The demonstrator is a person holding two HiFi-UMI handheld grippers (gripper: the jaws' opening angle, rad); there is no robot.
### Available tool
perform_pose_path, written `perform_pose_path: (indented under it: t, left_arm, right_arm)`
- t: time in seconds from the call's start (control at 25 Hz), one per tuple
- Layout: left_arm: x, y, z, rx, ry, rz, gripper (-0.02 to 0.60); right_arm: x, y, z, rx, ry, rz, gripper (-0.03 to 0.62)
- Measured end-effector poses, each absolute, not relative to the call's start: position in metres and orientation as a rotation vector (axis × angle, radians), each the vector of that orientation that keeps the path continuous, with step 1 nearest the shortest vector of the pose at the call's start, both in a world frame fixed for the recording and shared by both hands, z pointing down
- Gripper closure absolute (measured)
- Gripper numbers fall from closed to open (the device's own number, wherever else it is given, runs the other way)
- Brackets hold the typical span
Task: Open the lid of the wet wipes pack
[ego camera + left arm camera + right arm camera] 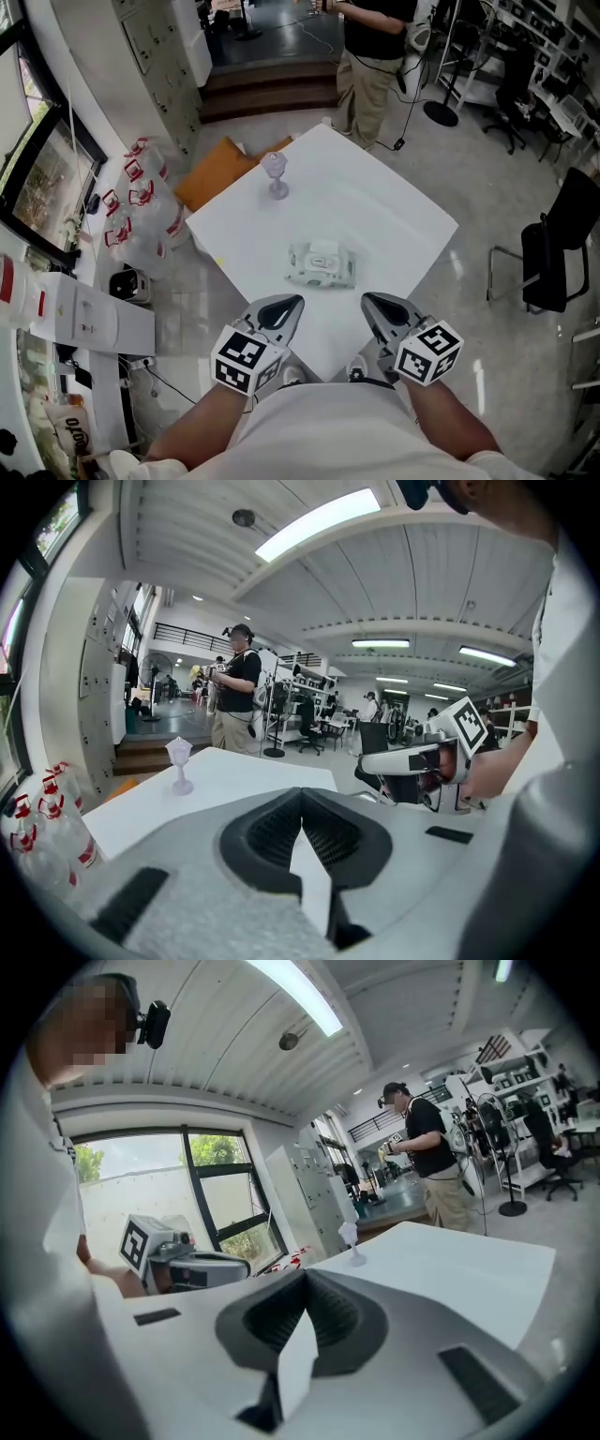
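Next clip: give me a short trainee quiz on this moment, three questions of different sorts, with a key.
1. True or false: the left gripper is clamped on the wet wipes pack.
2. What stands on the white table beyond the pack, on the side away from the grippers? A) a clear goblet B) a mug C) a spray bottle
3. In a few words: how do the jaws of the right gripper stand, and what do they hold?

Key: 1 false, it is short of the pack, shut on nothing; 2 A; 3 shut, holding nothing.
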State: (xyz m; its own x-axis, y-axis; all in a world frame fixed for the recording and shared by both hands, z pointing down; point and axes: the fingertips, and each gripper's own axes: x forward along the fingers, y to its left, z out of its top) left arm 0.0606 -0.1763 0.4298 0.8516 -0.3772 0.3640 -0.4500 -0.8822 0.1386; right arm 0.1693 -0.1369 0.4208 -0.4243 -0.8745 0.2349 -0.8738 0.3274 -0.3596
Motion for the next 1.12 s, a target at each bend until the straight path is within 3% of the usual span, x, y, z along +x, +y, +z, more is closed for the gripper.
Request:
perform_pose_path:
  t: [1.12]
  left_arm:
    - [0.060, -0.161, 0.433, 2.784, -0.648, 0.472, 0.578]
  right_arm:
    - [0.156, -0.124, 0.446, -1.708, 2.671, -0.724, 0.589]
